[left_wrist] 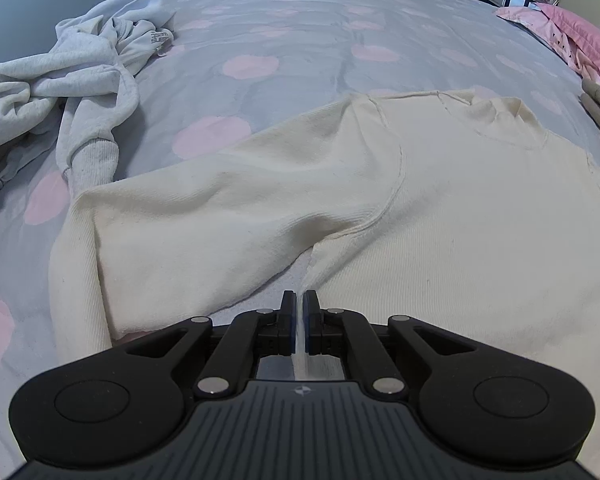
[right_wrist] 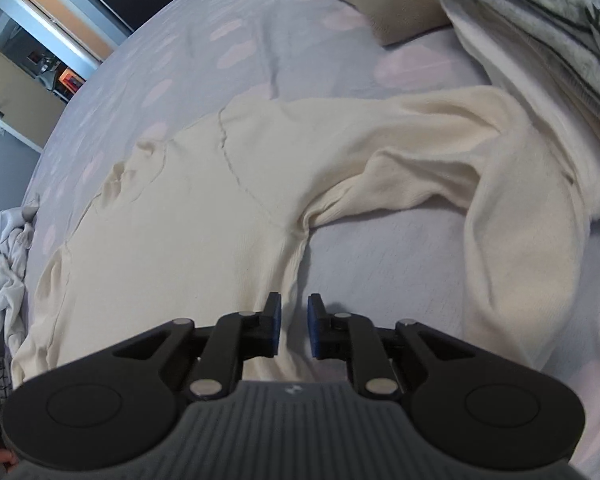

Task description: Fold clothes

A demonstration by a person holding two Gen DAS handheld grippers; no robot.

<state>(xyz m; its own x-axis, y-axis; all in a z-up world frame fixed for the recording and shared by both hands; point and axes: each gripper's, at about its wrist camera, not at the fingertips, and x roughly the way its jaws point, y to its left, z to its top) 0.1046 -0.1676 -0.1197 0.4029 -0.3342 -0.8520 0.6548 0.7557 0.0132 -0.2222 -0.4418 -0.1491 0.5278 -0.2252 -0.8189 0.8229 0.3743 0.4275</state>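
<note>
So the cream sweater is lying mostly flat on the bed, collar pointing away, hem end nearest the person, both sleeves flopping out sideways. The left gripper is pinching the sweater's left side edge just below the armpit, jaws basically shut with a thin ridge of fabric running between the pads. The right gripper is sitting over the opposite side seam, just below the right armpit, jaws partly apart with the edge between them; I don't think the pads are pressing on it yet. Both are tilting steeply down at the bed. The body's long axis is running straight away from both grippers, so I'm guessing the next move hinges on the right one clamping that seam. Grey hoodie is waiting off to the left.
</note>
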